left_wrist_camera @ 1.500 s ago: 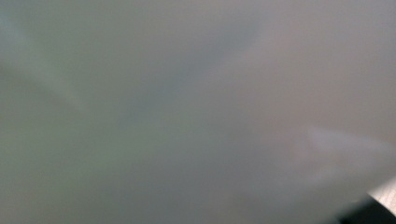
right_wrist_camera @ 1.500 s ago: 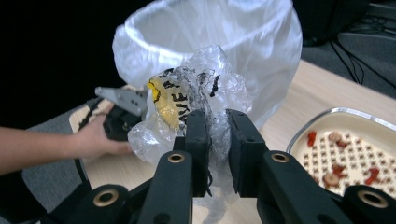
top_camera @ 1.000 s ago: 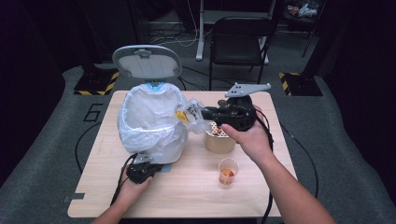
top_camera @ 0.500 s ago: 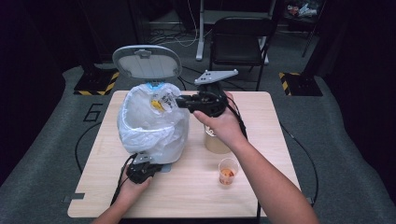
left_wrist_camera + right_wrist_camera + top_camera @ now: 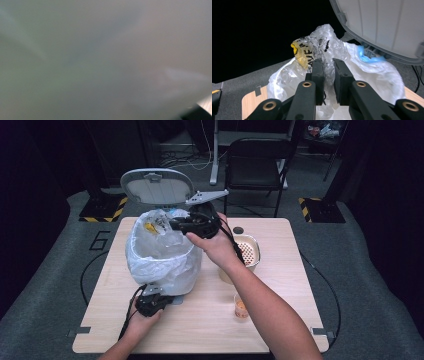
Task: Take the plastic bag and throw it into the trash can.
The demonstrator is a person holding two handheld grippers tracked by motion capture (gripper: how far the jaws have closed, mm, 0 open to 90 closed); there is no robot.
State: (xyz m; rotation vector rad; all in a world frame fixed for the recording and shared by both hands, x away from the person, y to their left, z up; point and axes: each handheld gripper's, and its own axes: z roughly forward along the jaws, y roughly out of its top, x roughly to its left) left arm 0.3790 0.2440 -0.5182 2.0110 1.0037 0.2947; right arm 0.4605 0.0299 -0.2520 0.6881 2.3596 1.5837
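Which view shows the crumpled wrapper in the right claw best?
The right gripper view: the crumpled wrapper, clear plastic with yellow and black print, sits pinched in the right claw over the bag-lined bin. The high view shows it as a small yellow-tinted scrap. The left gripper view gives a grey blur.

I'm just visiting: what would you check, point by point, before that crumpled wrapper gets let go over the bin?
1. Right gripper shut on the crumpled plastic wrapper: ok.
2. Wrapper above the bag-lined trash bin: ok.
3. Bin lid standing open: ok.
4. Left gripper at the bin's base, seemingly steadying it: its grip cannot tell.
5. Paper bowl and small cup apart from the bin: ok.
6. Room left inside the bag: cannot tell.
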